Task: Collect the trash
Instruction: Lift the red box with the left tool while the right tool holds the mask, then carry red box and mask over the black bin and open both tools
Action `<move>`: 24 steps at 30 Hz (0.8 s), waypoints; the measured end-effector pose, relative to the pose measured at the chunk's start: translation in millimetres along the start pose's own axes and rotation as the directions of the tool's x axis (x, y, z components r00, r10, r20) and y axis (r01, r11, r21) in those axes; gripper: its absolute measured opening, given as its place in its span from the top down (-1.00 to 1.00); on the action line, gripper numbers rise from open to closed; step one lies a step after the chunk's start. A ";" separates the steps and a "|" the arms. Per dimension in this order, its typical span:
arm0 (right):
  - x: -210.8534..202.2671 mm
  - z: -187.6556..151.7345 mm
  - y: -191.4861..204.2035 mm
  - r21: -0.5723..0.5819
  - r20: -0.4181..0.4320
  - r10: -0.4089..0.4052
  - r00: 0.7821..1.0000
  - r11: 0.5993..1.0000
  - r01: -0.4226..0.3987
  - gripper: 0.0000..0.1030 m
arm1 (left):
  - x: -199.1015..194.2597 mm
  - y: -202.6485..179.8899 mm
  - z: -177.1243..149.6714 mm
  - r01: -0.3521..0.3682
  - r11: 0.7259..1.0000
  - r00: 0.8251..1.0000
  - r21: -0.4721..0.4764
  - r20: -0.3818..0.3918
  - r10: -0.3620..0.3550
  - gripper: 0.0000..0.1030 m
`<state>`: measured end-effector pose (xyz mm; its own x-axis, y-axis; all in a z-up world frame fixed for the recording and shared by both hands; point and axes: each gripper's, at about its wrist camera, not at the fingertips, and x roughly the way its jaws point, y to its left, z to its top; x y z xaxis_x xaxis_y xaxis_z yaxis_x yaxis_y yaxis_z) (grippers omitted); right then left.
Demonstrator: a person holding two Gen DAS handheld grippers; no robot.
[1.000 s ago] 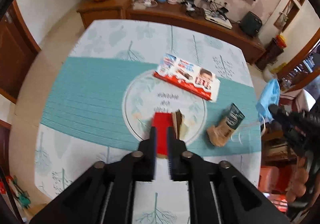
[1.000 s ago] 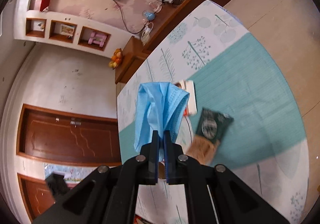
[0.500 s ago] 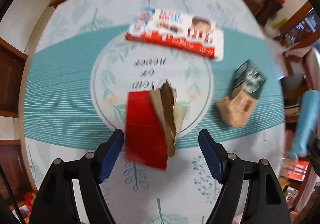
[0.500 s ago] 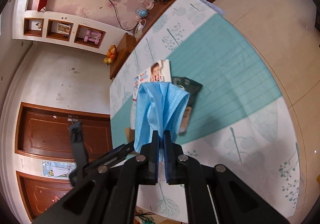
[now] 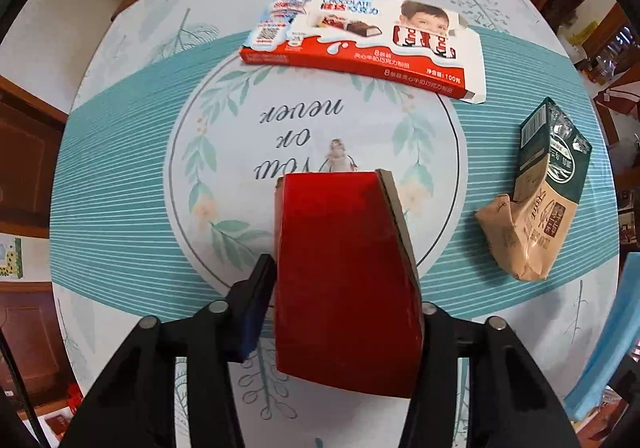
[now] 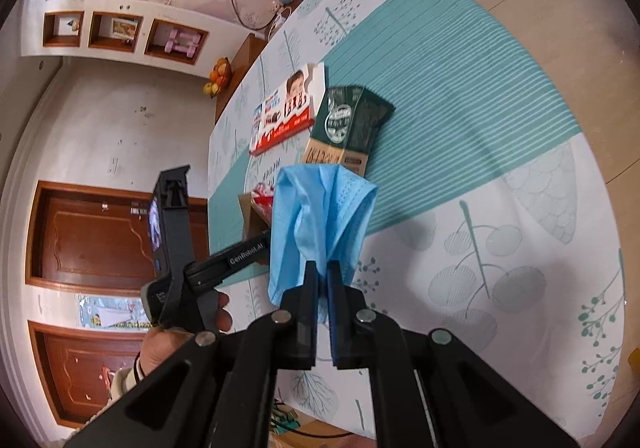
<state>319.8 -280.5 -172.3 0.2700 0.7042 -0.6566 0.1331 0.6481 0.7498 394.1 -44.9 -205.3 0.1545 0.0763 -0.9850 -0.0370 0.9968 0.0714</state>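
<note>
Left wrist view: the left gripper (image 5: 340,288) has its fingers spread to either side of a red cardboard box (image 5: 346,280) that fills the gap between them. The left pad (image 5: 256,312) lies close against the box's side; the right pad is hidden behind the box, so whether the box is actually clamped cannot be told. A brown torn edge runs down the box's right side. The box sits over the printed circle at the middle of the counter (image 5: 120,152), which carries a teal-striped, leaf-patterned cloth.

Farther along the counter lies a flattened Kinder chocolate carton (image 5: 364,44), face up. To the right, well apart from the red box, lies a crushed green-and-tan drink carton (image 5: 536,200).

Right wrist view: the right gripper (image 6: 322,284) is pressed together on a blue face mask (image 6: 320,216), which is bunched above the fingertips and held clear of the counter. Beyond the mask, the drink carton and the Kinder carton lie just beside each other. The person's left hand (image 6: 168,344) grips the other tool's handle at lower left.
</note>
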 end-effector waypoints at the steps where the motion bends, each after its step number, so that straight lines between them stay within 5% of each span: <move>1: 1.4 -0.8 -0.5 -0.001 -0.005 0.002 1.000 1.000 -0.002 0.92 | -2.2 -0.2 -1.3 0.002 1.000 1.000 0.002 0.002 -0.002 0.16; 14: -13.7 -48.7 19.3 -0.029 0.034 0.000 0.999 1.000 0.001 0.92 | -95.6 26.5 -68.7 0.193 0.978 0.976 0.074 0.092 -0.199 0.21; 24: -47.9 -164.8 49.5 0.010 0.174 -0.040 0.984 0.999 0.039 0.92 | -167.5 54.7 -160.3 0.324 0.908 0.919 0.267 0.137 -0.369 0.21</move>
<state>156.3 -234.4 -117.1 0.4262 0.6166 -0.6619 0.1528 0.6721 0.7245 207.9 -7.2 -61.6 0.2908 -0.2939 -0.9105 0.2799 0.9362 -0.2128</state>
